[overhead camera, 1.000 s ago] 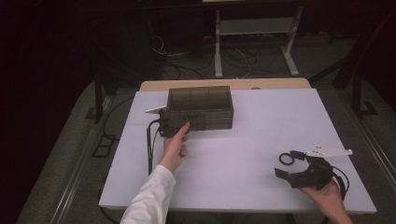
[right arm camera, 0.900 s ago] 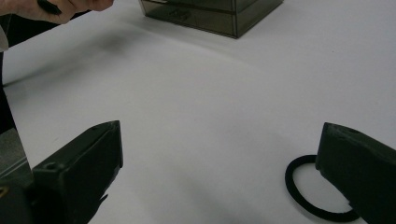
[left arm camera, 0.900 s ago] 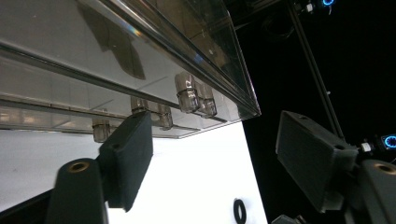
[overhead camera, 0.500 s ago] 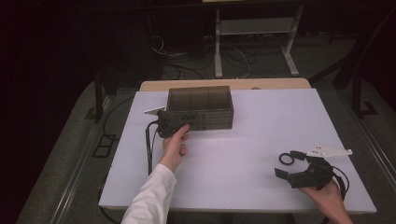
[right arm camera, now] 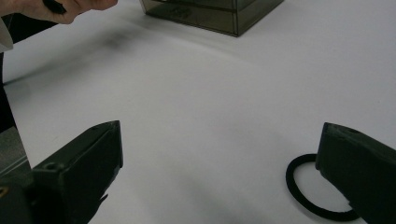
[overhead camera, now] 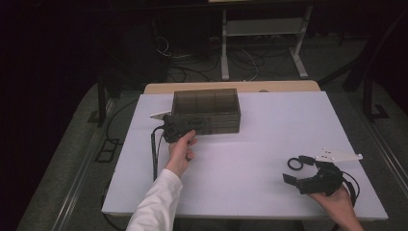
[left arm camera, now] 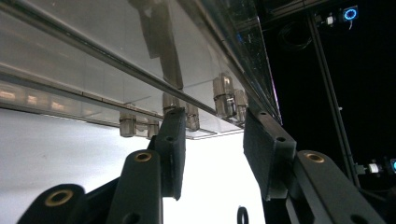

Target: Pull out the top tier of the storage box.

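White table top [overhead camera: 250, 159] spans the scene, with dark floor on all sides. Smoked plastic box [overhead camera: 206, 110] sits toward the far left part, near the far edge. Left gripper [overhead camera: 174, 126] is at the box's near left corner; its jaws have just been closing, with the box's clasps [left arm camera: 224, 98] between the pads and gaps visible on both sides. Right gripper [overhead camera: 297, 177] rests near the near right edge, jaws spread wide, with a black ring [overhead camera: 295, 163] just beside one jaw. Bare surface separates the two grippers.

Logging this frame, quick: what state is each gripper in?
Left gripper: jaws just closing at the clear box's latch; grip cannot be told.
Right gripper: open, empty, beside the black ring.
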The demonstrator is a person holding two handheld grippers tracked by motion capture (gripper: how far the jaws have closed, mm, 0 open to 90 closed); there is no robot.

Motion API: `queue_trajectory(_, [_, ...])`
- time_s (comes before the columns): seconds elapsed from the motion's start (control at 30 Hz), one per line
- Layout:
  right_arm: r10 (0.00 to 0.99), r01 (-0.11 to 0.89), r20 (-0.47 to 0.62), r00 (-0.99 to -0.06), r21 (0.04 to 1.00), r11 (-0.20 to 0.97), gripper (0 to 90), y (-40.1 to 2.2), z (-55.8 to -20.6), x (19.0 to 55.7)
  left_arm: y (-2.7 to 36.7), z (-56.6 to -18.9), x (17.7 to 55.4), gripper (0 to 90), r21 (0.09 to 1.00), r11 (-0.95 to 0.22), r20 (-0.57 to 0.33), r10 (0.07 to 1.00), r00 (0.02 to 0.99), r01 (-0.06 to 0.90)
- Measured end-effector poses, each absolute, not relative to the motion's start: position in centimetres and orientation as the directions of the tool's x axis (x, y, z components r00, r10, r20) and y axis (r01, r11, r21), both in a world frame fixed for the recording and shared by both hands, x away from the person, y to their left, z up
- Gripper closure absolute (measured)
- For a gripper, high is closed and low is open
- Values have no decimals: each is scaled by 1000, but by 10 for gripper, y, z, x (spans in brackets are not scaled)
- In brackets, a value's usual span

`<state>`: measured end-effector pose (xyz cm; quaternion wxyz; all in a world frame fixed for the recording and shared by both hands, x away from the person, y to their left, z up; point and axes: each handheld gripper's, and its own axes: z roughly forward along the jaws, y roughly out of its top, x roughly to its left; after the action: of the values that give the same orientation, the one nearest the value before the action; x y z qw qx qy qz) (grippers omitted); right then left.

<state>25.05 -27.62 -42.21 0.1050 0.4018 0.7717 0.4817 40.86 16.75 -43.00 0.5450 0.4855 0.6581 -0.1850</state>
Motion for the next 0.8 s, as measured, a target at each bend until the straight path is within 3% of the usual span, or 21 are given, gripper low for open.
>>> queue_trajectory(0.37, [721,522,226,-655,825,215,3,-276,-423,251,168,-435,411,670,231,498,-925,379,30,836])
queue_trajectory(0.8, [723,524,226,-653,824,216,3,-276,-423,251,164,-432,409,768,230,528,-929,370,23,817])
